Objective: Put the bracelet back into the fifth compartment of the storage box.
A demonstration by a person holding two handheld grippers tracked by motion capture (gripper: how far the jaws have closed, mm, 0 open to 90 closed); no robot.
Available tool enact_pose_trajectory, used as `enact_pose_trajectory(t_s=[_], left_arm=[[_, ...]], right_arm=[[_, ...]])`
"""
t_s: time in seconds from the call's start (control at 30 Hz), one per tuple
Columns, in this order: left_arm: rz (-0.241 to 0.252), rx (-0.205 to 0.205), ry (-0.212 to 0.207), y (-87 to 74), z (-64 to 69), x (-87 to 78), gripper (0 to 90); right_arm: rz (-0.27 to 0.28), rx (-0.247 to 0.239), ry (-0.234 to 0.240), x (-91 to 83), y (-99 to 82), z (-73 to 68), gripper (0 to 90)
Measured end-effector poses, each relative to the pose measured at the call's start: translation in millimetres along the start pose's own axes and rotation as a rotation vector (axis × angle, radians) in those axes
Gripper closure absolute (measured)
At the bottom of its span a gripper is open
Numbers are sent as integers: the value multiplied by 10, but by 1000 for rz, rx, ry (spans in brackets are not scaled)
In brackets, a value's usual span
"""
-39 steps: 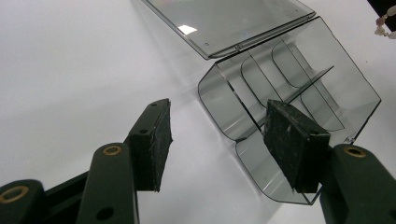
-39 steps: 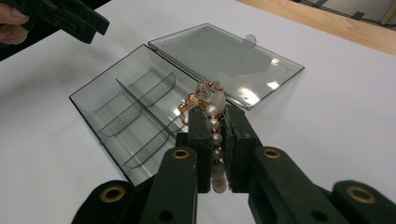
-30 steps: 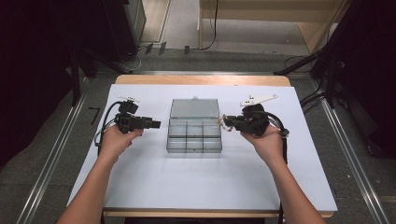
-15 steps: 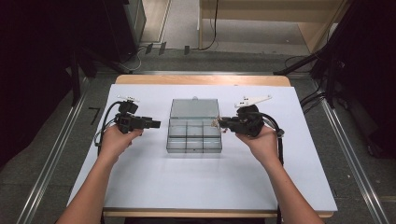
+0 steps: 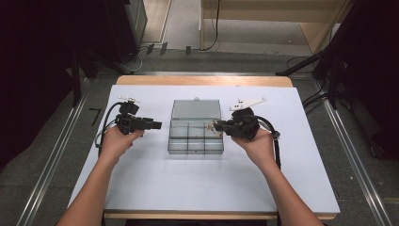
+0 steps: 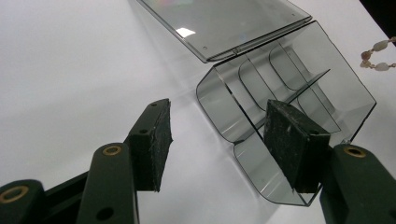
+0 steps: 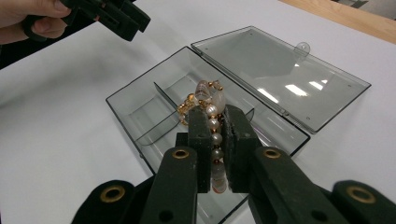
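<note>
A clear grey compartment box point(image 5: 195, 140) lies mid-table with its lid point(image 5: 196, 109) folded back flat. My right gripper point(image 5: 214, 126) is shut on a bracelet point(image 7: 208, 100) of pearl and gold beads, which hangs over the box's right-hand compartments point(image 7: 140, 112). In the right gripper view the beads run between the pads of my right gripper point(image 7: 217, 114), with the lid point(image 7: 280, 79) beyond. My left gripper point(image 5: 157, 125) stands open just left of the box, holding nothing. In the left gripper view its jaws point(image 6: 219, 126) frame the box's near wall point(image 6: 219, 93), and the bracelet point(image 6: 376, 56) dangles at the far right.
A white sheet point(image 5: 141, 179) covers the table, with a wooden edge point(image 5: 202, 80) at the far side. Cables trail from both grippers. Dark stands and floor rails point(image 5: 51, 155) flank the table.
My right gripper has moved left with the bracelet, from beside the box to over its right compartments. The left gripper has stayed put.
</note>
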State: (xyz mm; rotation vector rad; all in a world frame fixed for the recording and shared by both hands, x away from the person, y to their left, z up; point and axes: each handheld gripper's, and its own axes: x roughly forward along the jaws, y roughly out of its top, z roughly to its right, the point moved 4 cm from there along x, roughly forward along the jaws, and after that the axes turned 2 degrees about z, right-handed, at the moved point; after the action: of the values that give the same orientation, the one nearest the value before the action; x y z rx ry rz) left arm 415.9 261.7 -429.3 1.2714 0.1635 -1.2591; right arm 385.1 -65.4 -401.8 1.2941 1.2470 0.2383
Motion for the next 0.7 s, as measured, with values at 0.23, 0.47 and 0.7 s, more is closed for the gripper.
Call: enact_pose_trajectory(t_s=[0.23,0.47,0.7], left_arm=[[0,1,0,0,0,2,428],[1,0,1,1,-4,3,427],[-1,-2,0,-1,-8,3,427]], right_arm=[[2,-8,9,46,6,-39,847],[-7,-12,20,102,4,-81,847],[-12,-16,34,193,0,-139,847]])
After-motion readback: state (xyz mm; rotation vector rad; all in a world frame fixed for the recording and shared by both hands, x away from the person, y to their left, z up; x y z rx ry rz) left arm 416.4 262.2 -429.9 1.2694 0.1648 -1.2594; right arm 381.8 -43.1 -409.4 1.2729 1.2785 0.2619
